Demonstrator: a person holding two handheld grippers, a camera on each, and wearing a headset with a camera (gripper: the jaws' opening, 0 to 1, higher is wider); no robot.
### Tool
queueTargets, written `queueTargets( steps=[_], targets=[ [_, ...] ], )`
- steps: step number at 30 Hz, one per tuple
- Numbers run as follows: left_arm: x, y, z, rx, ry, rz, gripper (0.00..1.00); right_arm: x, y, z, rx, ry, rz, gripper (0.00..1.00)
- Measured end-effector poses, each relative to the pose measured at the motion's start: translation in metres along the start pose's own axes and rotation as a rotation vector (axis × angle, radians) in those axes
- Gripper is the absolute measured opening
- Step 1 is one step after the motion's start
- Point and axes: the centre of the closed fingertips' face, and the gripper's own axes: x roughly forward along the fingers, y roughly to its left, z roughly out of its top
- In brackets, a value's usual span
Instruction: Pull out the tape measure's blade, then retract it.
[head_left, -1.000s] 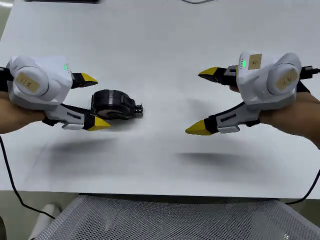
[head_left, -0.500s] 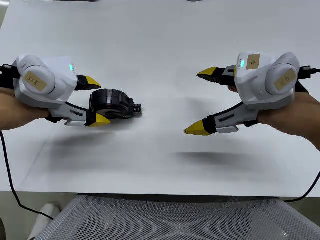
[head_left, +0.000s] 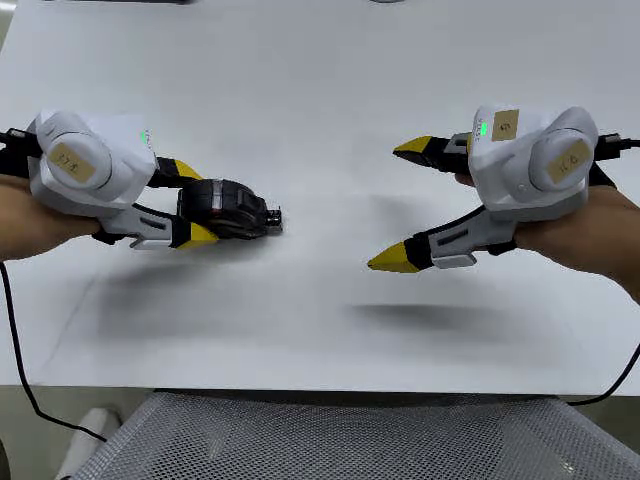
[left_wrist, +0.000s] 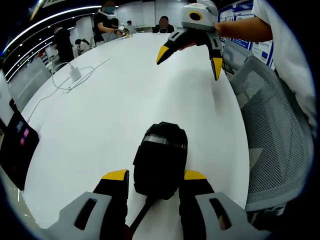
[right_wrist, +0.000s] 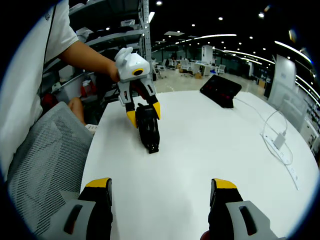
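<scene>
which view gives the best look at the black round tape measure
The left gripper view: the black round tape measure sits close and large, clamped between the left gripper's yellow-tipped jaws. The head view shows its side, partly hidden by a jaw; the right gripper view shows it small and distant.

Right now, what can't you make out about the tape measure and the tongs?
Blade hook of the tape measure: head view, too small and dark against the black case.
Case sides: left gripper view, hidden behind the yellow tips of the left tongs.
Lock and markings: right gripper view, too small, far beyond the right tongs.
</scene>
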Motion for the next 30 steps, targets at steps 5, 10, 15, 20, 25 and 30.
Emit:
queueTargets(
  steps=[5, 10, 15, 20, 25, 30],
  targets=[
    [0.0, -0.001, 0.0, 0.003, 0.001, -0.005, 0.33, 0.001, 0.001, -0.001, 0.002, 0.001, 0.003, 0.79],
    [0.0, -0.004, -0.001, 0.009, 0.005, -0.016, 0.3, 0.003, 0.002, -0.001, 0.004, 0.003, 0.007, 0.78],
    [0.0, -0.003, -0.001, 0.021, 0.013, -0.017, 0.29, 0.005, 0.004, -0.001, 0.002, 0.003, 0.01, 0.77],
    [0.001, -0.002, -0.002, 0.066, 0.038, -0.005, 0.28, 0.007, 0.006, 0.0, 0.002, -0.004, 0.019, 0.75],
    [0.001, -0.003, -0.002, 0.066, 0.048, -0.002, 0.27, 0.011, 0.006, 0.002, 0.005, -0.018, 0.025, 0.72],
    [0.002, -0.002, -0.003, 0.086, 0.064, 0.003, 0.27, 0.018, 0.006, 0.006, -0.001, -0.028, 0.032, 0.7]
  ],
)
